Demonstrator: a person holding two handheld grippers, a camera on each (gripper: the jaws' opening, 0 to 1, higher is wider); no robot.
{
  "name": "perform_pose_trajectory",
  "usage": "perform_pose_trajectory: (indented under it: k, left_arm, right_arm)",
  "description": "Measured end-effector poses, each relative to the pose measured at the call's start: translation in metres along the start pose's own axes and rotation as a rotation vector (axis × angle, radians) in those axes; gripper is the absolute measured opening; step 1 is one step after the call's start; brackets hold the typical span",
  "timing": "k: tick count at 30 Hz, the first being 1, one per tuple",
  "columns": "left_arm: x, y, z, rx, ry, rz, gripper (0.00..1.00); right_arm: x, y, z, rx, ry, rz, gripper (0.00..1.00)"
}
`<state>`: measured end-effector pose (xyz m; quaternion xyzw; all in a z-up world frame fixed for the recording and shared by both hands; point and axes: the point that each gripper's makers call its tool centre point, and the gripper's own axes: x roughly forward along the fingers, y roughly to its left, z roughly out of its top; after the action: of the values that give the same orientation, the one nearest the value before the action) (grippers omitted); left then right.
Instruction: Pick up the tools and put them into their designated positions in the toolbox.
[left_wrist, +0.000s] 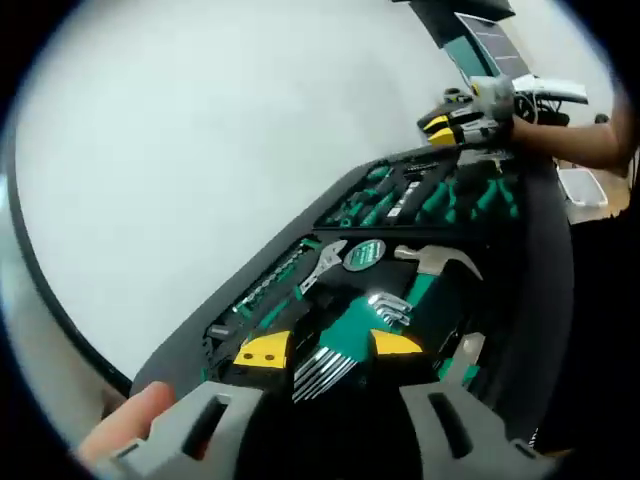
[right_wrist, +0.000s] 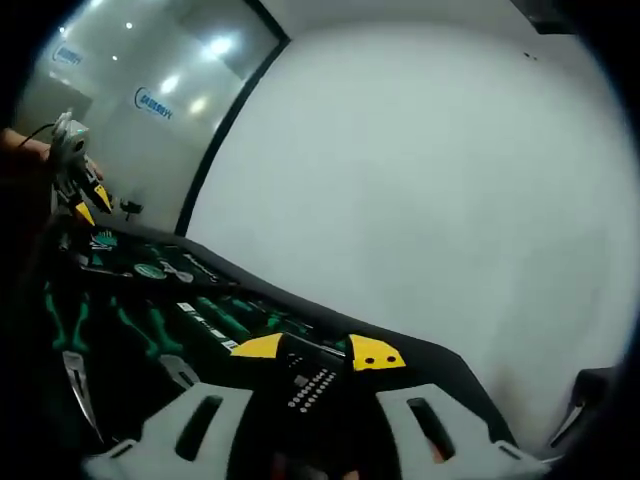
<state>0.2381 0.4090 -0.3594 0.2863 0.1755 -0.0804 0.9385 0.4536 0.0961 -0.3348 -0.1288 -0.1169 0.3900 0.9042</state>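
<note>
An open black toolbox (left_wrist: 540, 260) is lying on a pale, smooth white table (left_wrist: 200, 150), its dark foam tray filled with green-handled tools. The left gripper view is showing the tray's near end in detail: a fan of shiny metal hex keys (left_wrist: 322, 368), a round green tape measure (left_wrist: 364, 254), a silvery adjustable wrench (left_wrist: 322, 264) and a claw hammer (left_wrist: 440, 262) with a bright steel head. The right gripper view is showing the other end, where green-handled pliers (right_wrist: 70, 330) and screwdrivers (right_wrist: 225, 318) are lying in rows. The left gripper (left_wrist: 320, 345) is hovering just above the hex keys, its grey jaws with yellow tips spread wide and holding nothing; a fingertip (left_wrist: 135, 420) is resting beside the left jaw. The right gripper (right_wrist: 315, 350) is hovering over the tray edge, its yellow-tipped jaws also apart and empty.
</note>
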Motion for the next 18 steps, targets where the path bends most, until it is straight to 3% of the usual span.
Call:
perform_pose_trajectory:
  k: [4, 6, 9, 11, 13, 18]
  left_arm:
    - [-0.007, 0.012, -0.006, 0.053, 0.047, 0.081, 0.23]
    - [-0.013, 0.015, -0.006, 0.061, 0.044, 0.094, 0.23]
    - [-0.019, 0.026, -0.018, -0.050, 0.087, 0.120, 0.19]
    - [-0.019, 0.023, -0.025, -0.135, 0.094, 0.099, 0.15]
    - [-0.014, 0.014, -0.023, -0.196, 0.056, 0.055, 0.15]
    - [0.003, 0.003, -0.019, -0.175, 0.046, 0.006, 0.15]
  right_arm:
    - [-0.003, 0.002, 0.003, -0.005, -0.010, -0.002, 0.21]
    - [-0.004, 0.002, 0.005, -0.002, -0.015, -0.003, 0.21]
    - [-0.003, 0.003, 0.004, 0.006, -0.017, 0.002, 0.21]
    - [-0.005, 0.005, 0.004, 0.006, -0.014, 0.006, 0.21]
    - [-0.007, 0.007, 0.005, 0.000, -0.016, 0.008, 0.21]
    - [-0.006, 0.008, 0.003, -0.015, -0.012, 0.010, 0.21]
